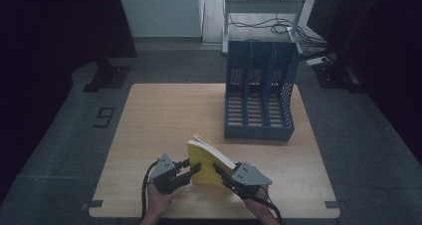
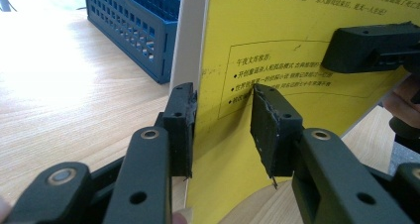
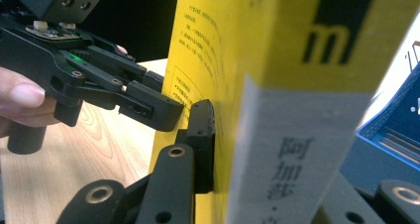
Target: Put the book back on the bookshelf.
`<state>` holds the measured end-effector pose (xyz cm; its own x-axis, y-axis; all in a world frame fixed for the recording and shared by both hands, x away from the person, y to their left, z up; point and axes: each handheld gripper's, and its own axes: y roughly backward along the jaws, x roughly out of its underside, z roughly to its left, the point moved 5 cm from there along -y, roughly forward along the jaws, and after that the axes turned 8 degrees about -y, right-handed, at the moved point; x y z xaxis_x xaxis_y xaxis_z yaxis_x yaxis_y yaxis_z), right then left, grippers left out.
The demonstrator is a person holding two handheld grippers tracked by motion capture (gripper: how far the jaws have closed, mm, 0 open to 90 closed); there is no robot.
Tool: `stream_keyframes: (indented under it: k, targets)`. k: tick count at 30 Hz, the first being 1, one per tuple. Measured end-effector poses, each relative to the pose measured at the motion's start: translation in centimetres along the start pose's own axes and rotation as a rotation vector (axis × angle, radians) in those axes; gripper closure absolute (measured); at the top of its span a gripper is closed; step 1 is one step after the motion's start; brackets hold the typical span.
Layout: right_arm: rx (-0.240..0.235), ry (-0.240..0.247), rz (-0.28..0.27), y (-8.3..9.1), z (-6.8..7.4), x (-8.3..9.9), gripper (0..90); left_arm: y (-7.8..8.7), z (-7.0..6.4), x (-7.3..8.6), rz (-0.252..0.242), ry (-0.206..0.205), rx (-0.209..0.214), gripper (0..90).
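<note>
From my station I start at the left: my left gripper (image 1: 191,170) sits near the front edge of the tabletop (image 1: 149,115), its jaws straddling the left edge of the yellow book (image 1: 206,163). In the left gripper view one jaw lies flush against the white page side, while the other stands a little off the yellow cover, so I read these jaws as open around the book and not yet pinching it. The book stands upright on the tabletop between my two hands, tilted a little, its long axis roughly vertical and its pages fanning slightly at the top. Moving right, my right gripper (image 1: 219,172) comes at the book from the other side; in the right gripper view one jaw presses flat on the yellow cover beside the spine, and the opposite jaw is hidden behind the book, so I take it as clamped on the book, though I cannot see the far pad. Farther right and back, the blue file rack (image 1: 260,93) stands with its slots opening towards me, well apart from the book. As I judge it, the coming move turns on this: the rack lies ahead and to the right of both grippers, the right hand is nearer to it, and the book must stay upright, edge-on to a slot, to slide in.
</note>
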<state>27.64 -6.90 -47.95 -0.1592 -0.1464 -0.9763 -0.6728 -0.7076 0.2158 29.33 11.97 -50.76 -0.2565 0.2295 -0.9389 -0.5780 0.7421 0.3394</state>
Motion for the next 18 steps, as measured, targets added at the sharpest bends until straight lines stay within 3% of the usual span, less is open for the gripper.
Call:
stream_keyframes:
  k: [10, 18]
  targets:
    - [-0.036, -0.068, -0.011, -0.3, -0.26, 0.08, 71.1, -0.08, -0.24, -0.06, -0.002, -0.017, -0.01, 63.2]
    - [-0.014, -0.041, -0.015, -0.4, 0.11, 0.01, 74.0, -0.14, -0.06, -0.03, -0.002, 0.003, -0.002, 60.1]
